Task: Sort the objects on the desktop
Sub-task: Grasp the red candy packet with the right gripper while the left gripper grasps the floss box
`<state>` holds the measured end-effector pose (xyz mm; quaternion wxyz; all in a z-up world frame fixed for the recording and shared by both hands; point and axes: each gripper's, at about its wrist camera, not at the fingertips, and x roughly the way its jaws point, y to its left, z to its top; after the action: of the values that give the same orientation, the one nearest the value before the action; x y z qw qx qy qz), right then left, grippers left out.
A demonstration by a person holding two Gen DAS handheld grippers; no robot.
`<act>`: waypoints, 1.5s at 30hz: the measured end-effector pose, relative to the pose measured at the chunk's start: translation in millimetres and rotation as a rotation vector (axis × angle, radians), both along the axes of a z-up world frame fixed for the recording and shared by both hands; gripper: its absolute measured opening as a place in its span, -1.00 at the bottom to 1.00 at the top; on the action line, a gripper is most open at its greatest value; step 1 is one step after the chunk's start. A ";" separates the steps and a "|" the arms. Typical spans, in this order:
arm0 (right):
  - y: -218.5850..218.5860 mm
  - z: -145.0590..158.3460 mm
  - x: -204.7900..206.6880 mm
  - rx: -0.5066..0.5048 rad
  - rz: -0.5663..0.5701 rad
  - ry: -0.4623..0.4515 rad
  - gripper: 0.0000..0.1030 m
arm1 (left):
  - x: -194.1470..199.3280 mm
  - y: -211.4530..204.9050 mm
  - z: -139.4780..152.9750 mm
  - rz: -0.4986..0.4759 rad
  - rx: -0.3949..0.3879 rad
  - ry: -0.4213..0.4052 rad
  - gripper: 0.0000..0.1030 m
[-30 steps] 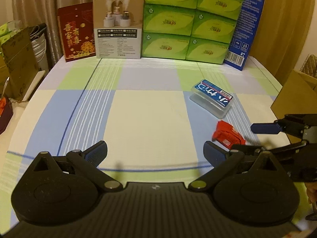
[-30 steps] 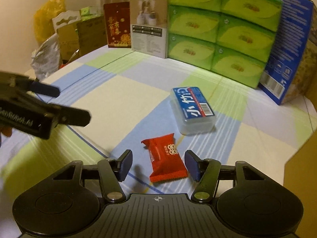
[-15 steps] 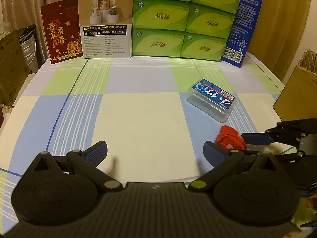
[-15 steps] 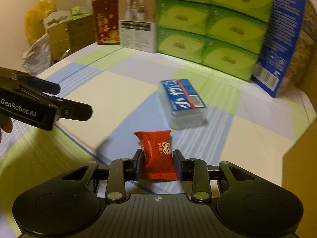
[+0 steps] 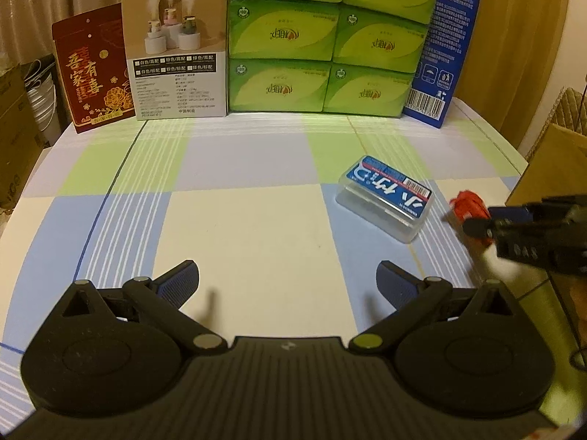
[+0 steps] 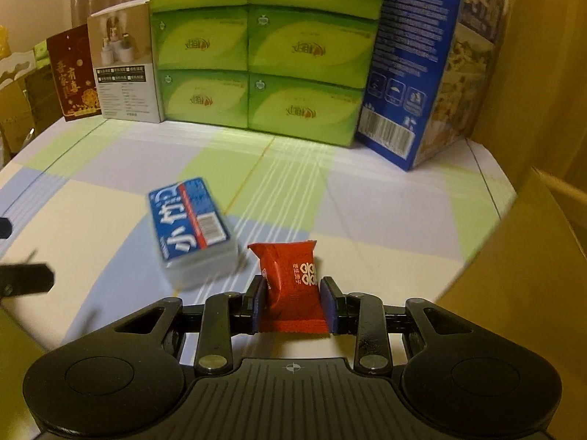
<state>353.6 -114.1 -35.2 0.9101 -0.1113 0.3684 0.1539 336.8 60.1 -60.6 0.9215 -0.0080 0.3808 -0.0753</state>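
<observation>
1. The right gripper [image 6: 292, 306] pinches a red packet [image 6: 291, 286] between its blue pads, both pressed on the packet's sides
2. The packet sticks out forward past the fingertips, above the checked table [image 6: 385, 198]
3. A clear box [image 6: 190, 227] lies on the table just left of it
4. The left gripper [image 5: 288, 280] is spread wide with nothing between its fingers

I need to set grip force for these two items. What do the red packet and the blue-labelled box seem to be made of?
Red packet: thin glossy film, probably plastic or foil laminate; it has crimped end seams and creases between the right gripper pads. Blue-labelled box: clear, rigid-looking plastic; the walls are see-through with moulded edges under a printed paper or film label. Contents cannot be made out.
</observation>
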 end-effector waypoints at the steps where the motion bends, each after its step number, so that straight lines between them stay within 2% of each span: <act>1: 1.7 -1.9 3.5 -0.003 0.004 0.000 -0.43 | 0.7 0.2 -0.2 0.000 -0.001 0.000 0.97; 4: 9.1 -7.5 4.9 -0.002 0.038 0.012 -0.43 | 1.5 2.1 -2.2 0.003 -0.005 0.006 0.97; 6: 14.9 -8.3 -5.4 0.060 0.135 0.028 -0.45 | 1.3 4.1 -4.4 0.008 -0.003 0.010 0.96; 8: 19.6 -9.0 -17.4 0.058 0.177 0.012 -0.46 | 1.4 6.9 -5.6 0.015 -0.006 0.011 0.97; 12: 5.7 -12.5 -24.2 0.116 0.061 0.027 -0.46 | 4.1 10.0 -3.9 0.023 -0.026 -0.001 0.97; 15: -0.3 -10.4 -29.5 0.101 0.053 0.018 -0.46 | 7.8 2.3 -2.2 0.004 -0.036 -0.012 0.96; 21: -11.6 -6.9 -36.2 0.101 0.024 -0.002 -0.46 | 24.6 -32.9 -1.9 -0.125 -0.015 -0.056 0.95; 24: -15.2 -9.8 -38.9 0.092 0.032 -0.016 -0.40 | 34.8 -52.5 -6.5 -0.178 0.024 -0.063 0.90; 27: -13.4 -15.3 -37.0 0.080 0.030 -0.013 -0.19 | 42.8 -66.2 -15.9 -0.223 0.080 -0.054 0.79; 29: -14.1 -16.7 -37.6 0.074 0.025 -0.029 -0.07 | 48.0 -67.7 -23.2 -0.230 0.083 -0.033 0.68; 30: -13.3 -17.1 -37.4 0.074 0.030 -0.032 -0.06 | 50.0 -67.1 -27.0 -0.230 0.078 -0.019 0.63; 32: -12.0 -17.8 -37.3 0.069 0.042 -0.040 -0.06 | 51.8 -65.7 -33.4 -0.222 0.075 -0.001 0.41; 34: -12.0 -18.0 -36.0 0.081 0.041 -0.033 -0.06 | 50.1 -64.7 -36.8 -0.219 0.074 -0.011 0.30; 35: -12.4 -17.6 -35.7 0.089 0.036 -0.027 -0.10 | 49.2 -65.1 -36.7 -0.215 0.073 -0.016 0.22; 37: -12.4 -16.2 -37.3 0.095 0.039 -0.024 -0.35 | 47.6 -65.1 -35.5 -0.216 0.065 -0.020 0.00; 45: -11.2 -7.6 -68.7 0.101 0.018 0.015 -0.44 | 14.8 -57.8 -32.7 -0.198 0.032 0.009 0.00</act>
<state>284.8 -125.3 -42.8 0.9104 -0.0673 0.3658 0.1811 351.7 2.3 -93.4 0.9078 0.0441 0.3852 -0.1597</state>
